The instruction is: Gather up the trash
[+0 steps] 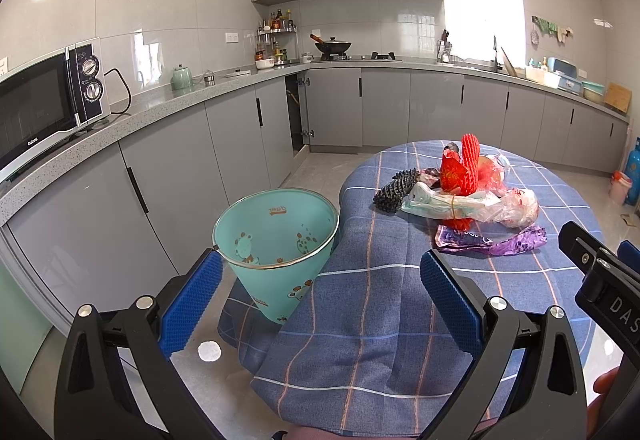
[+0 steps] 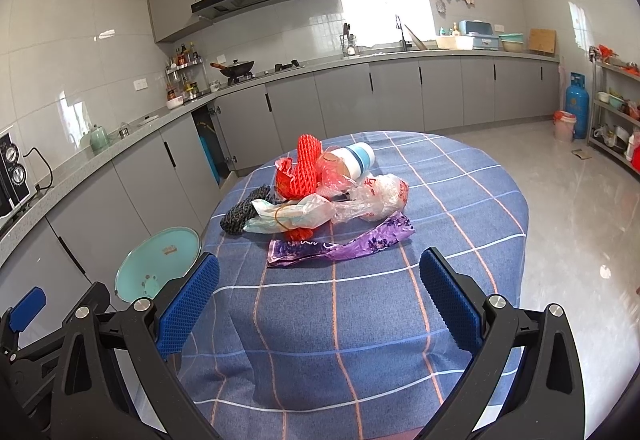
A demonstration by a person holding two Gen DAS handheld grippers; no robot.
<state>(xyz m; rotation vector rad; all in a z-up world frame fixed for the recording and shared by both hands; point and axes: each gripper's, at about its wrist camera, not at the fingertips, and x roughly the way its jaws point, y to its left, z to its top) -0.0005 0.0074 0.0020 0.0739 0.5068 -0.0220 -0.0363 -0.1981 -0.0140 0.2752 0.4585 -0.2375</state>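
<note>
Approach stage: on the blue plaid surface (image 2: 460, 200) lies the trash pile (image 2: 320, 196), teal bin (image 1: 276, 236) beside it; my left hand-held gripper (image 1: 320, 288) and right hand-held gripper (image 2: 320, 284) gape empty, so I judge the purple wrapper (image 2: 340, 248) my next grasp.

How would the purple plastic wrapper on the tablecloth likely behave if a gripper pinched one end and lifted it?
The purple wrapper lies flat, thin and crinkled, so it would probably droop limply. It looks very light. Its glossy film may slip between the right gripper pads unless pinched firmly.
</note>
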